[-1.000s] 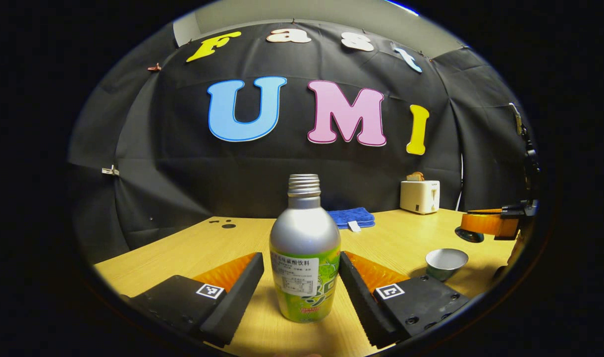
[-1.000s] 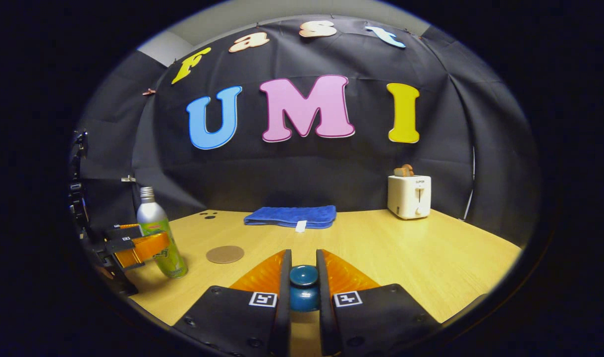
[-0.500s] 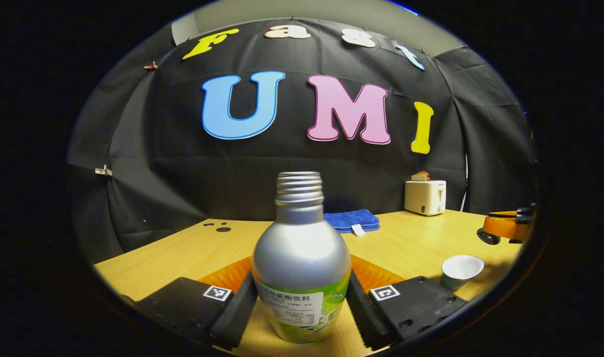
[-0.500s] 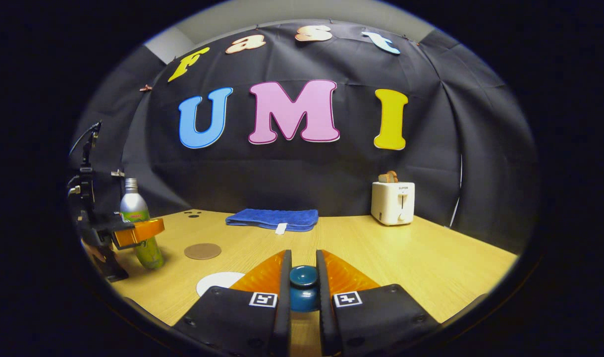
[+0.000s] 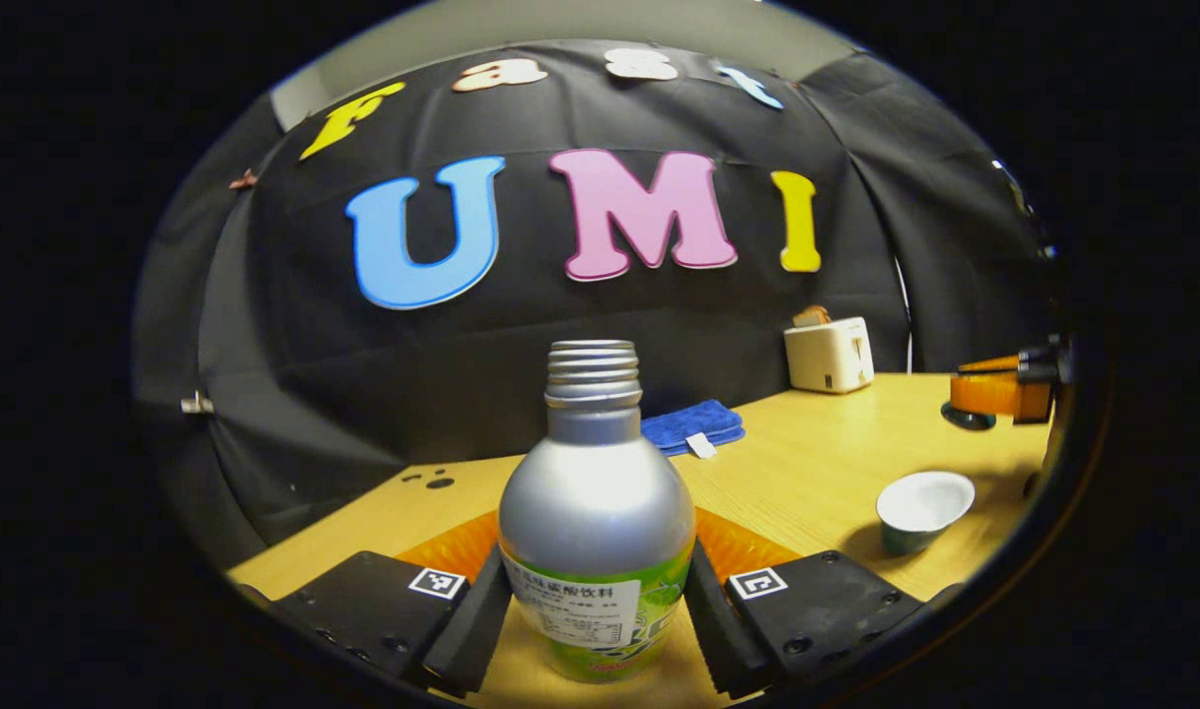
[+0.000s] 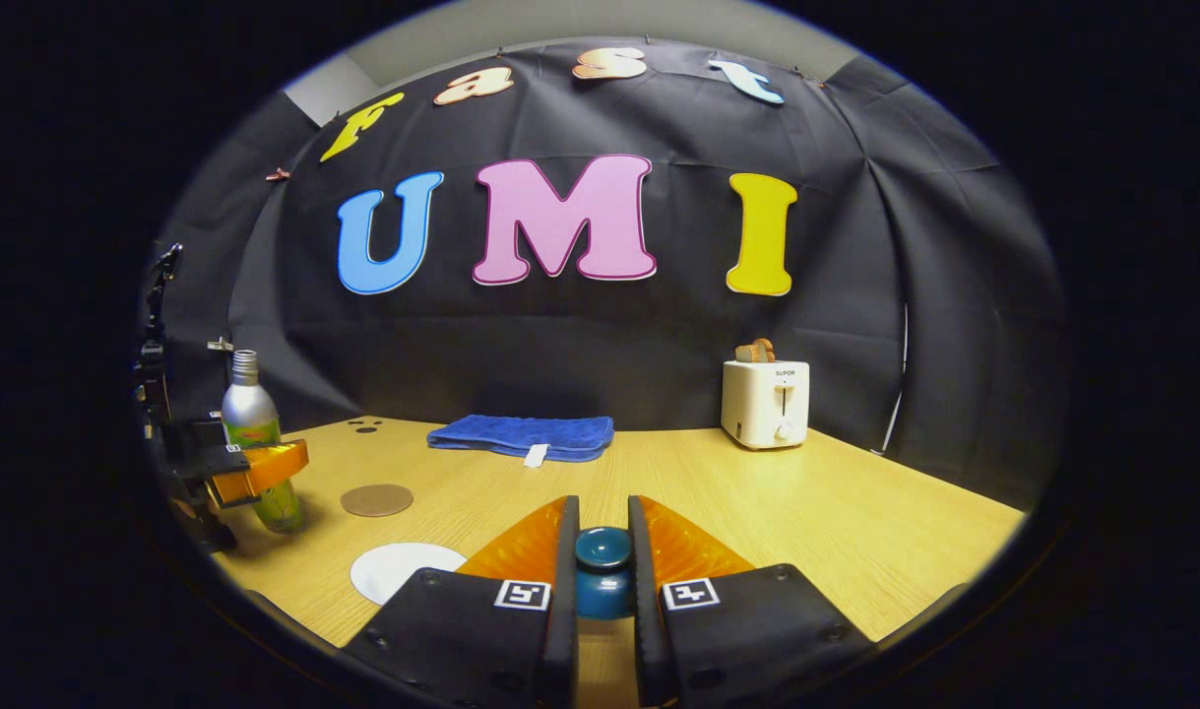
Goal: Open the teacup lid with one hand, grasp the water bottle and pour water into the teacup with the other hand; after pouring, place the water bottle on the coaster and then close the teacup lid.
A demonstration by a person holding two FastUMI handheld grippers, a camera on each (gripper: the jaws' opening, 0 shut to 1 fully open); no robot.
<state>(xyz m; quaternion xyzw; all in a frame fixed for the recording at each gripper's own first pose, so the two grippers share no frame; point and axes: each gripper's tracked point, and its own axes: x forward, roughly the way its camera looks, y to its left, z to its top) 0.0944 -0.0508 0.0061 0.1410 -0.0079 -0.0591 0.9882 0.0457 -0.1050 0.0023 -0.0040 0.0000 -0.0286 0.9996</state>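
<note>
While both grippers are closed on their loads, the open teacup (image 5: 922, 504) sits on the wood table (image 5: 806, 473), well to the right of the bottle in the left gripper view.

Left gripper (image 5: 594, 620): clamped on the water bottle (image 5: 597, 512), one finger each side of the lower body at label height. Bottle upright, silver w/ green label, threaded neck uncapped. Can't tell from the left gripper view whether its base touches the table. In the right gripper view, same bottle (image 6: 250, 423) is far left w/ that gripper (image 6: 250, 475) around it.

Right gripper (image 6: 602, 581): fingers pressed tight on the dark teal knob of the teacup lid (image 6: 602, 571); lid held between them, near the bottom centre of the view. In the left gripper view this gripper (image 5: 993, 394) is at the far right edge, above and beyond the cup, lid (image 5: 966, 418) underneath it.

Cup's white inside is seen from above as a pale disc (image 6: 403, 569) at near left in the right gripper view, just left of the gripper's own finger. Coaster (image 6: 376, 499): round, brown, flat on the table, between bottle and cup, apart from both.

Far side: folded blue cloth (image 6: 521, 435) by the wall, centre-left; white toaster (image 6: 765, 402) w/ bread in the slot, to its right.
</note>
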